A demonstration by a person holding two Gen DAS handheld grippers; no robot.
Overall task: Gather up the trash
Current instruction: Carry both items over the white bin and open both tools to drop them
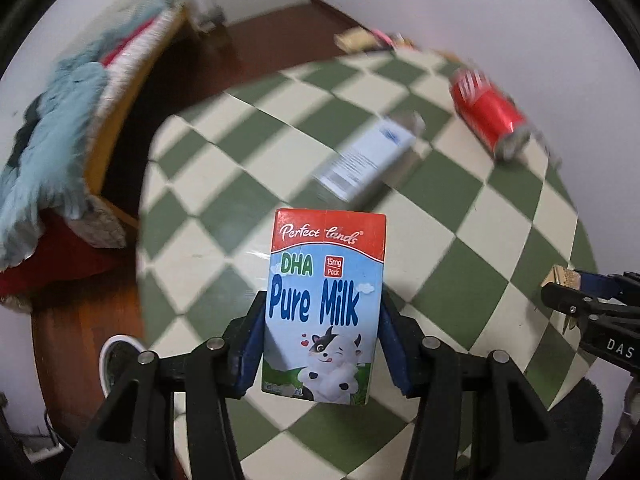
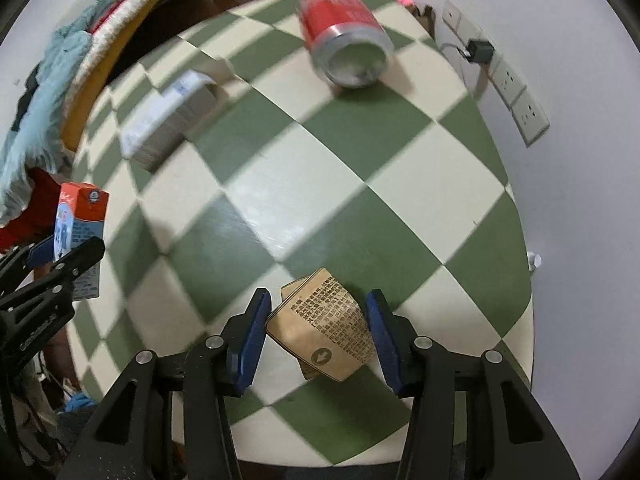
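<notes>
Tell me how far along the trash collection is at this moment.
Nothing visibly binned yet; no bin shows. In hand: the left gripper is closed on a milk carton, and the right gripper holds a crumpled brown paper box. Left on the checkered table: a red can on its side and a white box.

We are looking steeply down from both wrist cameras, close above the checkered table [image 1: 248,128]; both views are sharing its red can [image 2: 344,36].
</notes>
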